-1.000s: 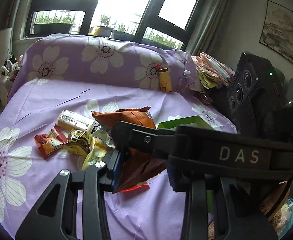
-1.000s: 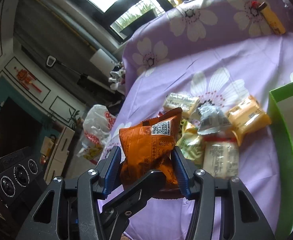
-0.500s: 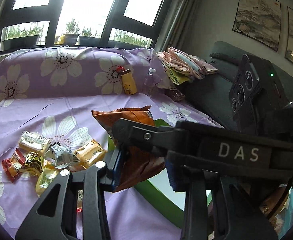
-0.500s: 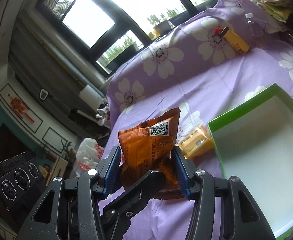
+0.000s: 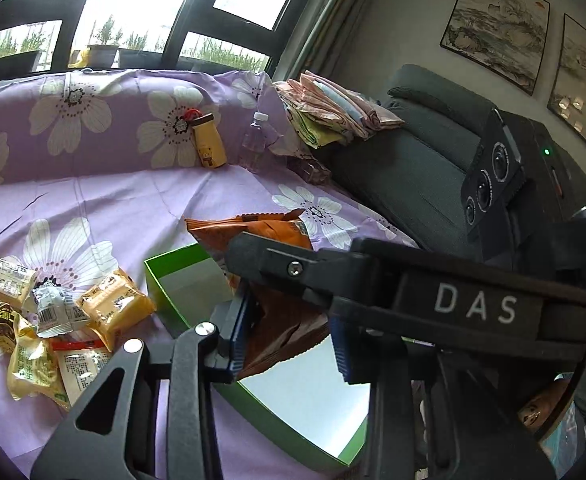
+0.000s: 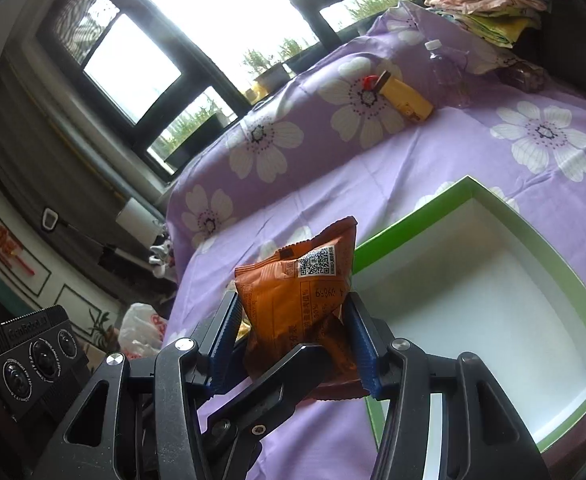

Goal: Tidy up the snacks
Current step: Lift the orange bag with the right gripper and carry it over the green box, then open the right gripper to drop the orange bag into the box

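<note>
Right wrist view: the right gripper (image 6: pixel 291 304) is clenched on the orange packet (image 6: pixel 297 304), blue pads pressed into both its sides, jaws fairly narrow. The packet stands upright between them, QR label up top.

Change over the last second: we have swung both claws and the packet off the snack pile (image 5: pixel 53 320), which now sits left of and below the left claw. The green box (image 6: pixel 413 218) has come in just ahead and to the right of the right claw. Its white floor looks empty, and the packet hangs at its near-left corner, not yet over the middle.

We read that as transport nearly done, with drop-in next.

The left gripper (image 5: pixel 289 320) is closed about as tight as it goes, with the same packet between its pads. The left pad touches it. Contact at the right pad is hard to see behind the other claw's arm, so we judge it a two-claw hold.
</note>
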